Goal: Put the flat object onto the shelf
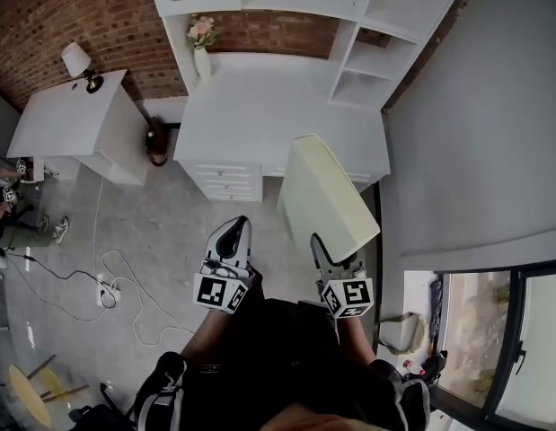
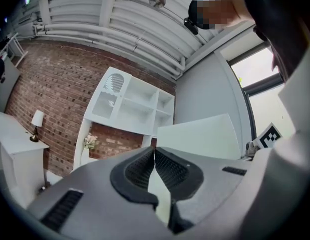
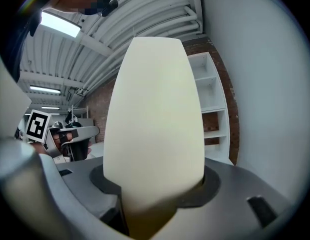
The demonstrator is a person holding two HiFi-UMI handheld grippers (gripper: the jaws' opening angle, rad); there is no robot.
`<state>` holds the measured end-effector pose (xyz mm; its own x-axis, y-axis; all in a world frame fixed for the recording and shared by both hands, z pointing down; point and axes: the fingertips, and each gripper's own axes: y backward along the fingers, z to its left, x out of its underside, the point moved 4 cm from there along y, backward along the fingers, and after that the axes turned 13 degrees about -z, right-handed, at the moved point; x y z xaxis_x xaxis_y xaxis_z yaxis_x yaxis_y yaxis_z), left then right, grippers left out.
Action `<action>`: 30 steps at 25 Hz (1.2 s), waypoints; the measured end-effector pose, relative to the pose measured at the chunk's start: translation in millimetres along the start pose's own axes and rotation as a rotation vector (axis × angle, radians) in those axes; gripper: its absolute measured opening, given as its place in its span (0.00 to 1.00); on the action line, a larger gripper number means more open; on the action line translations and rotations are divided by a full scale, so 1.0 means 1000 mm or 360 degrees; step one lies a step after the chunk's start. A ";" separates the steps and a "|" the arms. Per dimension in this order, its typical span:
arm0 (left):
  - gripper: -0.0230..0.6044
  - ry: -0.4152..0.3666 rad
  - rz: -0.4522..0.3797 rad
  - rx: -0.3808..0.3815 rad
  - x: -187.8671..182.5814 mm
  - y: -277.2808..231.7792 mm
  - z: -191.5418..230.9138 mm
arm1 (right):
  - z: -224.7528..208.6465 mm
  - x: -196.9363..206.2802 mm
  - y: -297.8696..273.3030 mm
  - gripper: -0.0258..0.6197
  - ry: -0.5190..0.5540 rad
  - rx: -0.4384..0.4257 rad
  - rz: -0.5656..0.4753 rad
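A flat cream-coloured board (image 1: pixel 327 196) (image 3: pixel 155 119) sticks up from my right gripper (image 1: pixel 334 257) (image 3: pixel 157 186), whose jaws are shut on its lower edge. In the left gripper view the same board (image 2: pixel 200 136) shows pale at the right. My left gripper (image 1: pixel 231 241) (image 2: pixel 154 159) is held beside it, shut with nothing between its pads. The white shelf unit (image 1: pixel 367 25) (image 2: pixel 129 104) (image 3: pixel 212 109) rises above a white desk (image 1: pixel 269 115) ahead of both grippers.
A vase of pink flowers (image 1: pixel 201 48) stands at the desk's back left. A second white table (image 1: pixel 66 119) with a lamp (image 1: pixel 78 63) is at the left. Cables (image 1: pixel 116 285) lie on the grey floor. A grey wall (image 1: pixel 493 106) and a window (image 1: pixel 502 348) are at the right.
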<state>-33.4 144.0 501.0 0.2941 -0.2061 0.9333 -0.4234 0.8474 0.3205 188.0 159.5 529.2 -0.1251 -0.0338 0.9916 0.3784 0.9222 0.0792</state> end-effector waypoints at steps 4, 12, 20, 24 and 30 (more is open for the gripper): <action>0.06 0.0016 0.0001 0.0037 -0.005 -0.040 0.060 | 0.010 -0.007 -0.073 0.48 0.0010 0.0034 -0.0025; 0.06 0.0007 -0.0011 0.0097 -0.009 -0.109 0.148 | 0.012 -0.018 -0.182 0.48 0.0060 0.0082 -0.0062; 0.06 0.0011 -0.0007 0.0064 0.012 -0.162 0.184 | -0.021 -0.022 -0.244 0.48 0.0094 0.0047 -0.0072; 0.06 -0.0010 -0.0022 0.0034 0.017 -0.200 0.195 | -0.046 -0.041 -0.282 0.48 0.0137 -0.0030 -0.0134; 0.06 -0.0045 -0.0085 -0.0021 0.016 -0.269 0.208 | -0.085 -0.082 -0.341 0.48 0.0168 -0.0163 -0.0264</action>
<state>-93.2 -189.2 463.6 0.2919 -0.2649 0.9191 -0.3961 0.8411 0.3682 147.3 -185.3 429.9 -0.0986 -0.2267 0.9690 0.4524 0.8570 0.2465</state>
